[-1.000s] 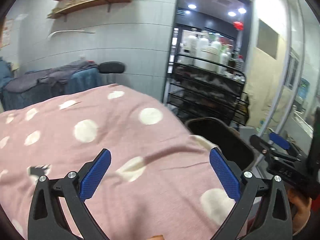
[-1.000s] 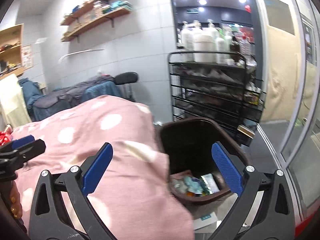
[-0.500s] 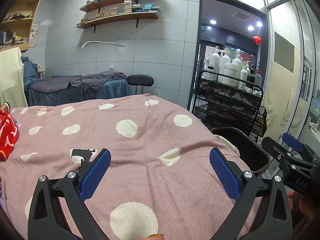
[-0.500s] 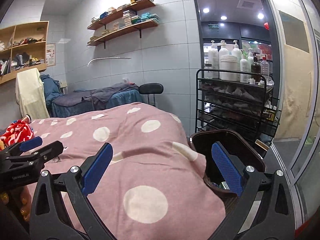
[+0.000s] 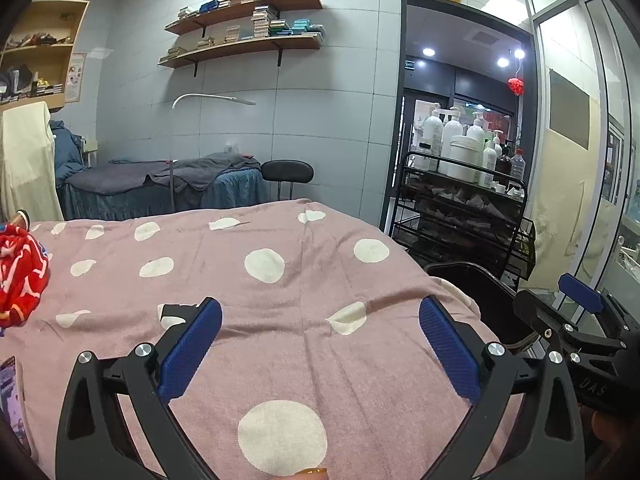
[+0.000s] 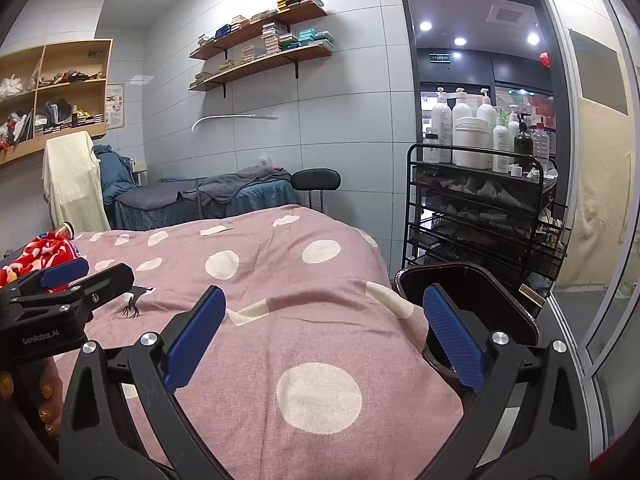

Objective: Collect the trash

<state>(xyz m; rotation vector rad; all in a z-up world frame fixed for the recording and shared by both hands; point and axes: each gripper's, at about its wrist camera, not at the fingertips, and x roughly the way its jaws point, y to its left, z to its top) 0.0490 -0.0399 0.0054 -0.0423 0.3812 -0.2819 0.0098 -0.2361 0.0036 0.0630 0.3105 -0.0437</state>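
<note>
The dark bin [image 6: 472, 300] stands on the floor at the right edge of the bed [image 6: 280, 280], in front of the black wire cart [image 6: 480, 208]. Its contents are hidden at this angle. No loose trash can be made out on the pink dotted blanket [image 5: 300, 300]. Left hand-held gripper [image 5: 320, 344]: jaws spread wide, nothing between them, above the blanket. Right hand-held gripper [image 6: 324, 340]: jaws spread wide, empty, right finger over the bin rim. A red patterned cloth [image 5: 20, 272] lies at the bed's left end.
</note>
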